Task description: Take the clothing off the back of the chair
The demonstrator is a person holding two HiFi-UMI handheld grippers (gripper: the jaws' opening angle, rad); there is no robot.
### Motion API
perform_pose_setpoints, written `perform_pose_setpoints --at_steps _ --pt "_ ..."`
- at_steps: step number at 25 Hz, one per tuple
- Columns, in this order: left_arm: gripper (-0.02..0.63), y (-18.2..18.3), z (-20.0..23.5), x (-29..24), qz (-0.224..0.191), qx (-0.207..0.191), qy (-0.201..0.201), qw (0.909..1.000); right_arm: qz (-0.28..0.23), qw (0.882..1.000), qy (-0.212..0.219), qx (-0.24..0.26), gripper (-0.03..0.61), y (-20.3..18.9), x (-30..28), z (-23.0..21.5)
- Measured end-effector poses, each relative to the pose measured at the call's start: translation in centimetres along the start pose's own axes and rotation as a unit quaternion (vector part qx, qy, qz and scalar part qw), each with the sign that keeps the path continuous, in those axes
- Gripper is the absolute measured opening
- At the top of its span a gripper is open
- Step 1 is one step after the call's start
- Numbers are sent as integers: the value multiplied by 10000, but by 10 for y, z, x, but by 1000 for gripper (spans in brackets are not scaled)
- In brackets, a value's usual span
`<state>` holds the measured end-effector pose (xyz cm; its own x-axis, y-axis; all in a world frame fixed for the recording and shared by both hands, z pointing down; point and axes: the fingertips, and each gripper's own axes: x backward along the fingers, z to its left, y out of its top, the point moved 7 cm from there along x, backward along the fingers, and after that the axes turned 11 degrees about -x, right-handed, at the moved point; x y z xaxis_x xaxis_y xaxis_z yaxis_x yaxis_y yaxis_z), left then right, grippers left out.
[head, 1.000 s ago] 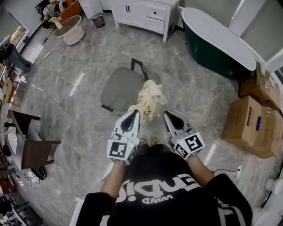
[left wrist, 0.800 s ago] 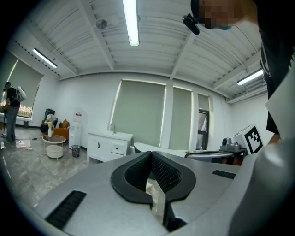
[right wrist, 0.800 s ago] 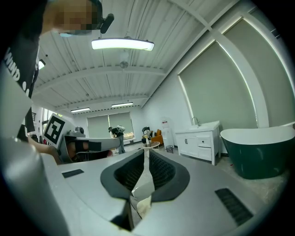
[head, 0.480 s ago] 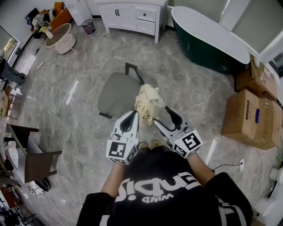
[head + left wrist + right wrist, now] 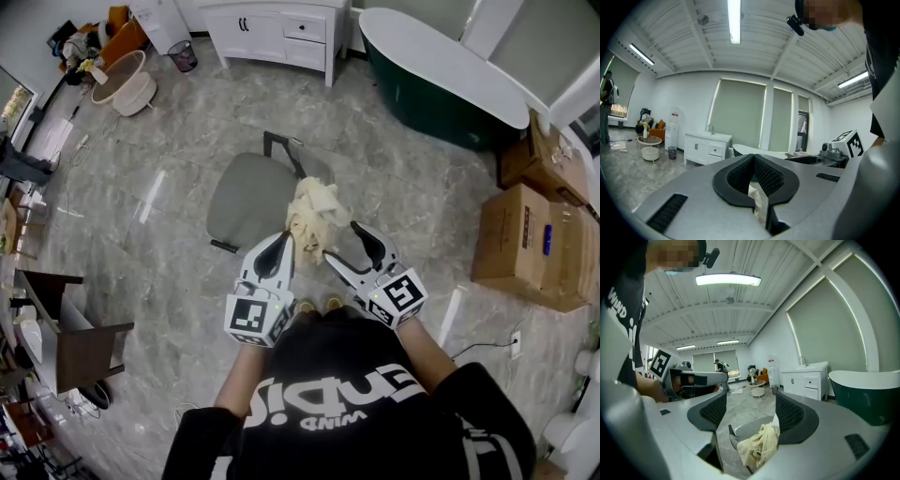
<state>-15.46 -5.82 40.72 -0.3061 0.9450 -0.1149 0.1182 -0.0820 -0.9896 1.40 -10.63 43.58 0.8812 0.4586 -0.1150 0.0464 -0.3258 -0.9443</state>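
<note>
A cream-coloured piece of clothing (image 5: 314, 216) hangs bunched on the back of a grey chair (image 5: 246, 192) just ahead of me. My left gripper (image 5: 279, 246) is at the cloth's near left edge, shut, with a fold of the clothing (image 5: 757, 202) pinched between its dark pads. My right gripper (image 5: 344, 246) is at the cloth's right side and its jaws are opening. In the right gripper view the clothing (image 5: 758, 446) lies low between the spread pads (image 5: 790, 413) and against the right one, which does not press it. The chair seat (image 5: 749, 427) shows behind.
A dark green bathtub (image 5: 441, 80) and a white cabinet (image 5: 281, 28) stand at the far wall. Cardboard boxes (image 5: 534, 248) sit on the floor to the right. Dark wooden furniture (image 5: 70, 337) is at the left, with round basins (image 5: 122, 84) far left.
My right gripper, shut one second ago, has spread its jaws beside the cloth. The left gripper stays closed on the cloth's edge. Both hands have shifted only slightly.
</note>
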Motion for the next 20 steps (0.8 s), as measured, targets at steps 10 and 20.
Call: perform_pose_setpoints --at_steps 10,20 --pt "14 -5 4 -4 65 -3 -29 10000 756 9967 -263 109 282 -45 -22 -27" --pt "14 -10 12 -11 174 48 -23 9998 1615 9854 -533 28 323 -103 -55 -70"
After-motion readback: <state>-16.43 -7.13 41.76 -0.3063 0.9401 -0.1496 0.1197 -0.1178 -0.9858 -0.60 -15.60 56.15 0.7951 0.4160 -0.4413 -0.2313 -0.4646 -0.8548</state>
